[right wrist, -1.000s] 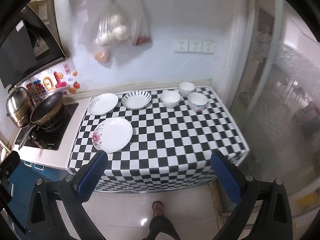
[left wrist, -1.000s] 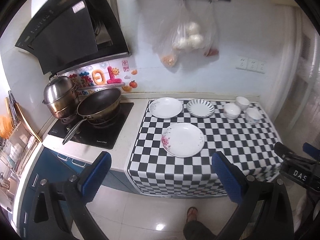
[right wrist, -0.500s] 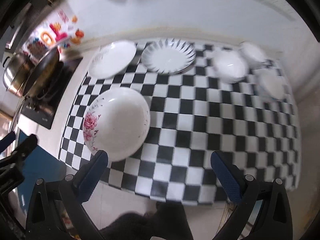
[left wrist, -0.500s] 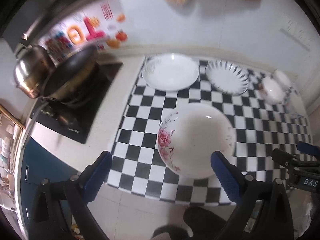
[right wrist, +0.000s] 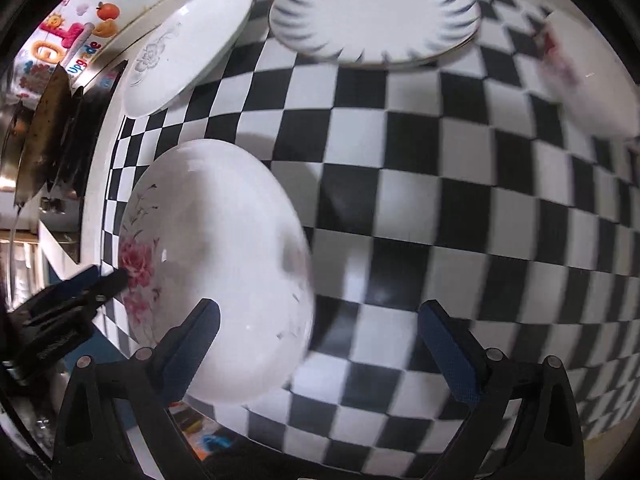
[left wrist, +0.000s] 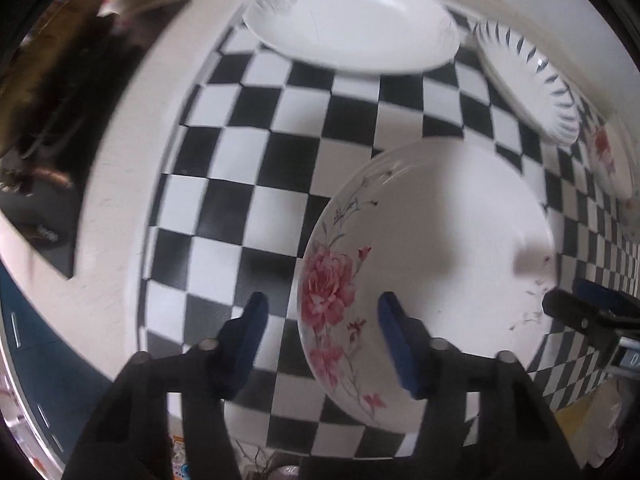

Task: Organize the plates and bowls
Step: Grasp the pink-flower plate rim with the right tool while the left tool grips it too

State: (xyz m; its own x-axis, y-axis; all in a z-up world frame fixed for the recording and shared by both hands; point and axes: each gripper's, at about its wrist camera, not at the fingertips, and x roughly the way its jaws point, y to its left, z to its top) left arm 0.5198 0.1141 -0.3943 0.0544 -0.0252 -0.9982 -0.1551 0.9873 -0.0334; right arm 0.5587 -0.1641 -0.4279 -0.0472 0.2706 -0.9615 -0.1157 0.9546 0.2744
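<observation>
A white plate with pink flowers (left wrist: 436, 248) lies on the checkered cloth near the front edge; it also shows in the right wrist view (right wrist: 216, 264). My left gripper (left wrist: 320, 320) is open, its fingers straddling the plate's left rim. My right gripper (right wrist: 316, 332) is open, straddling the plate's right rim. A plain white plate (left wrist: 352, 20) (right wrist: 188, 48) and a blue-striped plate (left wrist: 528, 80) (right wrist: 376, 16) lie behind. A flowered bowl (right wrist: 588, 84) sits at the right, blurred.
A black cooktop with a dark pan (left wrist: 60, 80) stands to the left of the checkered cloth (left wrist: 248, 152). The counter's front edge (left wrist: 100, 312) drops to the floor just below both grippers. The wall with stickers (right wrist: 60, 44) is behind.
Both grippers have moved down and forward, close to the flowered plate. The left gripper's jaws have narrowed. The plates have not moved.
</observation>
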